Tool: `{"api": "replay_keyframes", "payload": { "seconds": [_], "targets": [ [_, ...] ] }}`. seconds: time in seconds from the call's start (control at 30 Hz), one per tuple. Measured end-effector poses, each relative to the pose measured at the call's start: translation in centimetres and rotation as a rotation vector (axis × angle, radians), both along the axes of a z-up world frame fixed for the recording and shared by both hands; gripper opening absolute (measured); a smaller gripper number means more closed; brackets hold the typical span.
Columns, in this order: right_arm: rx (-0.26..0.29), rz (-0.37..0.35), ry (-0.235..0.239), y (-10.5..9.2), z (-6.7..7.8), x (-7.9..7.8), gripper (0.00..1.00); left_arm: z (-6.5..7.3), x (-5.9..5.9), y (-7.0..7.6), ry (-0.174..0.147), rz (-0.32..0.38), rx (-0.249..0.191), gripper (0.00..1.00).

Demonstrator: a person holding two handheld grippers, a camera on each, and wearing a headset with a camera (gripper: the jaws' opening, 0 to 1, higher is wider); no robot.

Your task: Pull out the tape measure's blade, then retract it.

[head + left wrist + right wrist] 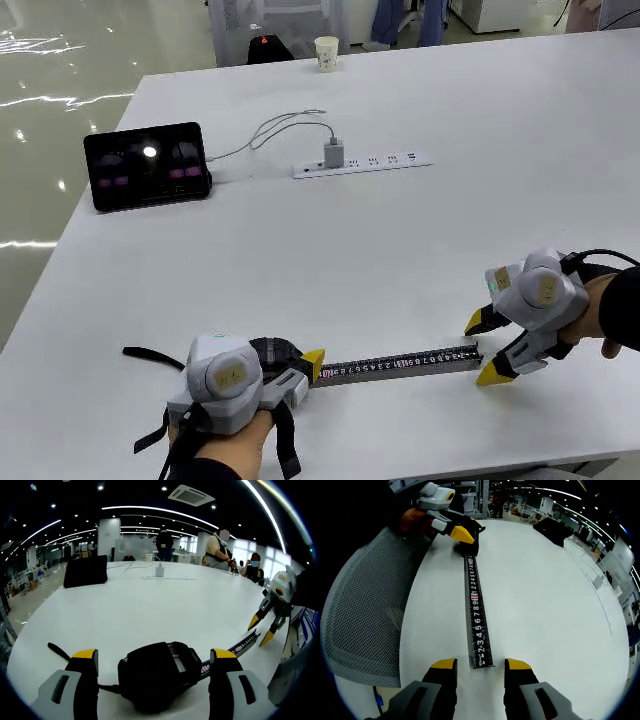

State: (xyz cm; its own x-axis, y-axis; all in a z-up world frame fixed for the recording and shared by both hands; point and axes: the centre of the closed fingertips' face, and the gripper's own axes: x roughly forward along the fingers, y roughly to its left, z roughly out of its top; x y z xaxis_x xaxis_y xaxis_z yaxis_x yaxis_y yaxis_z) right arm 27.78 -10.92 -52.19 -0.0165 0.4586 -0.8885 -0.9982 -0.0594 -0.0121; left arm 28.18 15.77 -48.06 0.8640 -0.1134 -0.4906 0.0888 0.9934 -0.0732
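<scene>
- Head view: tape measure case point(275, 355) lies near the table's point(400, 230) front edge, blade point(400, 364) drawn out flat to the right gripper point(482, 349).
- Left gripper view: left gripper point(153, 654) spread wide, jaws straddling the case, gap visible.
- Right gripper spread, empty; blade tip between its jaws.

head view looks steeply down over the broad white bench point(420, 230). left gripper view sits low, close behind the black tape-measure case point(157, 672), facing the right tool point(260, 633); right gripper view looks back along the shared black numbered blade point(476, 615).
</scene>
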Motion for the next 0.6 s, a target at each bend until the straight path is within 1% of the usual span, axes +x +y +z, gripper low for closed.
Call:
{"api": "replay_keyframes", "payload": {
  "seconds": [0.07,0.1,0.13,0.17,0.27,0.33,0.37,0.43,0.5,0.6],
  "targets": [
    [-0.004,0.006,-0.008,-0.09,-0.09,0.11,0.29,0.0,0.0,-0.01,-0.001,0.0,-0.001,0.88],
    [-0.002,0.016,-0.008,-0.07,-0.08,0.07,0.26,-0.01,-0.01,-0.02,0.0,0.0,-0.002,0.88],
    [-0.003,0.01,-0.002,-0.1,-0.1,0.06,0.25,-0.01,-0.02,-0.03,0.0,0.001,-0.003,0.88],
    [-0.003,0.009,0.006,-0.12,-0.13,-0.03,0.25,0.0,-0.02,-0.05,-0.001,0.0,-0.005,0.89],
    [-0.005,0.015,0.007,-0.07,-0.13,0.0,0.23,0.0,-0.01,-0.09,-0.002,0.001,-0.008,0.88],
    [-0.009,0.006,0.001,0.02,-0.17,0.13,0.14,0.02,-0.02,-0.07,-0.002,0.001,-0.009,0.88],
    [-0.007,0.012,0.002,0.12,-0.16,0.14,0.13,0.05,-0.01,-0.03,-0.004,0.003,-0.01,0.88],
    [-0.012,0.002,0.006,0.03,-0.15,0.17,0.12,0.07,0.01,0.05,-0.005,0.005,-0.013,0.88],
    [-0.019,0.017,-0.002,0.04,-0.11,0.06,0.12,0.0,-0.03,0.0,-0.001,0.006,-0.019,0.88],
    [-0.037,0.051,-0.012,0.12,-0.08,-0.19,0.12,0.02,-0.04,0.01,-0.002,0.006,-0.013,0.87]
  ]
}}
